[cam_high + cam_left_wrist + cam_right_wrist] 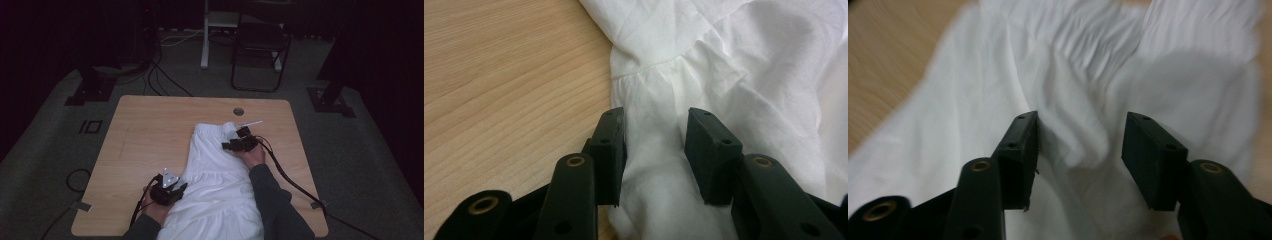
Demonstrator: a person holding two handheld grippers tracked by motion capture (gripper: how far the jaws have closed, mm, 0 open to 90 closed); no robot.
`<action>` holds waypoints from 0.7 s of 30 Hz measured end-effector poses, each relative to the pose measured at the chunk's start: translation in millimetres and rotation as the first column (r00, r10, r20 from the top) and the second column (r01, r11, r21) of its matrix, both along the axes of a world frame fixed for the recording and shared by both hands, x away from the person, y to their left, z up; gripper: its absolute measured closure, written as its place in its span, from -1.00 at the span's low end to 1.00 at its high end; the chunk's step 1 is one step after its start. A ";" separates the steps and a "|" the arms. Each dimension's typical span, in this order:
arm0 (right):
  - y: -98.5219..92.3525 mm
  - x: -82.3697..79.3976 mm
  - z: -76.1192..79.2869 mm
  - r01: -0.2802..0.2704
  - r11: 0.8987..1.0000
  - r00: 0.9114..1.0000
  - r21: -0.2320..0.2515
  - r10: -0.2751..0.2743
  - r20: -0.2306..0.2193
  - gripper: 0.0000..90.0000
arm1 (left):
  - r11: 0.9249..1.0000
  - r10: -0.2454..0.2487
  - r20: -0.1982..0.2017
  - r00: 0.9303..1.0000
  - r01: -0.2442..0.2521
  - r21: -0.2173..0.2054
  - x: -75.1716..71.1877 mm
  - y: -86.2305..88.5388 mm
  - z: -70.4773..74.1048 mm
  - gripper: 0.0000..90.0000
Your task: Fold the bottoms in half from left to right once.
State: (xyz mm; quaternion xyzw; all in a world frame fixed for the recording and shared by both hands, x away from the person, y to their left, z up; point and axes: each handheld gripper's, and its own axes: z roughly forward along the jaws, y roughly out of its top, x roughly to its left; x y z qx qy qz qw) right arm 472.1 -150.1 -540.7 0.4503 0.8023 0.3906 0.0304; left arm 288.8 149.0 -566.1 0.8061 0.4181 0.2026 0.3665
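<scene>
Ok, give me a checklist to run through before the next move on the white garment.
1. White garment lying on the table, far end flat: ok.
2. Left gripper at the garment's left edge: ok.
3. Left jaws apart with a ridge of cloth between them; whether the pads press it: cannot tell.
4. Right gripper over the garment's far end: ok.
5. Right jaws apart, cloth bunched between them but not pinched: not ok for a pull.
6. Near hem runs off the table's near edge: not ok.
</scene>
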 end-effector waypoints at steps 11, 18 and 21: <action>-12.9 -19.1 50.3 0.163 0.969 0.895 -0.187 -0.065 0.442 0.89 | 1.000 0.001 0.007 1.000 -0.001 0.006 -0.7 -3.1 -0.1 0.28; -14.9 -12.6 16.8 0.070 0.981 0.962 -0.179 -0.019 0.271 0.37 | 1.000 0.003 0.003 1.000 -0.003 0.002 -0.4 -2.5 -0.2 0.26; -16.7 -11.2 23.0 0.103 0.985 0.947 -0.136 -0.056 0.315 0.20 | 1.000 0.007 0.001 1.000 -0.007 -0.001 -0.2 -2.6 -0.3 0.25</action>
